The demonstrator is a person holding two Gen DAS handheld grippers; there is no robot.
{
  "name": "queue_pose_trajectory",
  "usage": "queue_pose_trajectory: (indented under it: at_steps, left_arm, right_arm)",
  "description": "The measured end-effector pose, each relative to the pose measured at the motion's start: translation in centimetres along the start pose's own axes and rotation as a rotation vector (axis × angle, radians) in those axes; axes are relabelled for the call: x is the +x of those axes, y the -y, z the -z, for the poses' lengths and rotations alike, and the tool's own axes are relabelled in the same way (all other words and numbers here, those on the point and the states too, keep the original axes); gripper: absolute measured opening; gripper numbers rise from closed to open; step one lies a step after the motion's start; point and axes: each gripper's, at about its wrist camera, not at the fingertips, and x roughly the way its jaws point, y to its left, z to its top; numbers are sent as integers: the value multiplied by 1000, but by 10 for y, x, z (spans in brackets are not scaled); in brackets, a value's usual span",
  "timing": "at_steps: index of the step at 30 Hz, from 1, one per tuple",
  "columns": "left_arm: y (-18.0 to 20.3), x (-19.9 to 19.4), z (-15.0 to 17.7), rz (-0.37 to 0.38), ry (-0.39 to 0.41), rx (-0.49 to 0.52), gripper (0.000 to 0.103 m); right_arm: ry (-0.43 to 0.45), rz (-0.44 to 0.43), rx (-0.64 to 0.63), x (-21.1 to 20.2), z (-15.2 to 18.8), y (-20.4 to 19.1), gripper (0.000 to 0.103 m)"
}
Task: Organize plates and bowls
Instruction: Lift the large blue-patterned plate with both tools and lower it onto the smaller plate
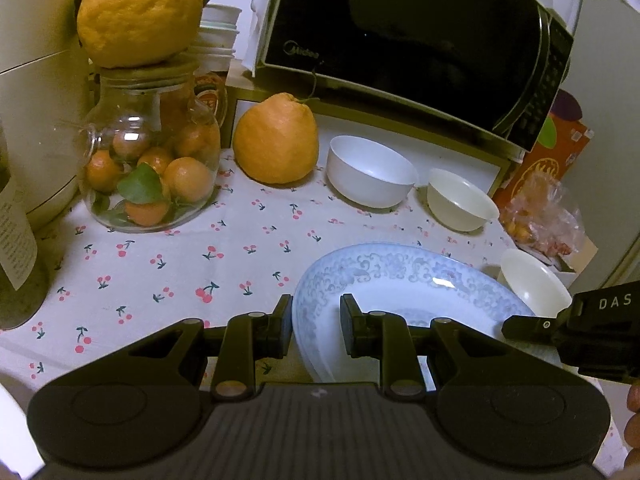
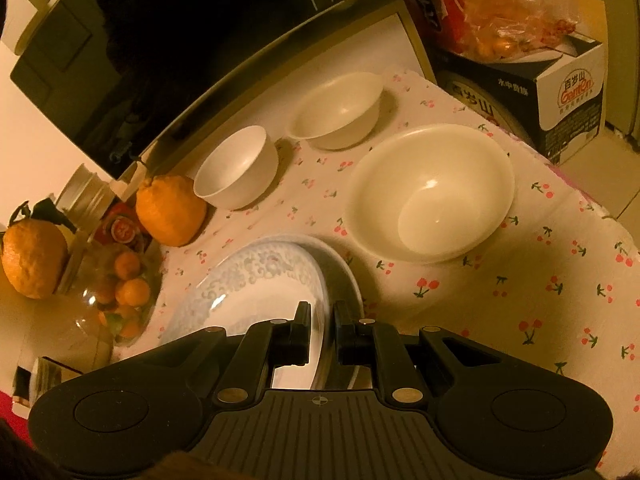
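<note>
A blue-patterned plate (image 1: 404,280) lies on the cherry-print tablecloth (image 1: 160,264), stacked on a second plate whose rim (image 2: 344,268) shows in the right wrist view. My left gripper (image 1: 316,322) straddles the plate's left rim, with a gap between its fingers. My right gripper (image 2: 322,330) is nearly closed on the top plate's (image 2: 260,280) right rim; its body (image 1: 580,332) shows in the left wrist view. A white bowl (image 1: 370,170), a cream bowl (image 1: 460,200) and a wide cream bowl (image 2: 432,192) stand behind.
A microwave (image 1: 400,40) stands at the back. A large citrus fruit (image 1: 276,140) sits beside a glass jar of small oranges (image 1: 148,156) topped by another citrus (image 1: 140,12). A cardboard box (image 2: 560,88) and a snack bag (image 1: 540,216) are at the right.
</note>
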Motion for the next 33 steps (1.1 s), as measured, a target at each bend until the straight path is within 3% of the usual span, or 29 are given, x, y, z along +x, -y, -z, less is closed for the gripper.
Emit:
queue_pose_trajectory:
  at_steps: [13,17,33]
  left_arm:
    - [9,3,6,-63,8,98,19]
    - [8,7,7,-73,-21,91,15]
    - [8,8,8,-79,-32,113,16]
  right_arm:
    - [17,30,-51,3,1,-2,13]
    - [20,34,-63,2,1,-3,13]
    - [-5,45,-105,0,-1,-9,15]
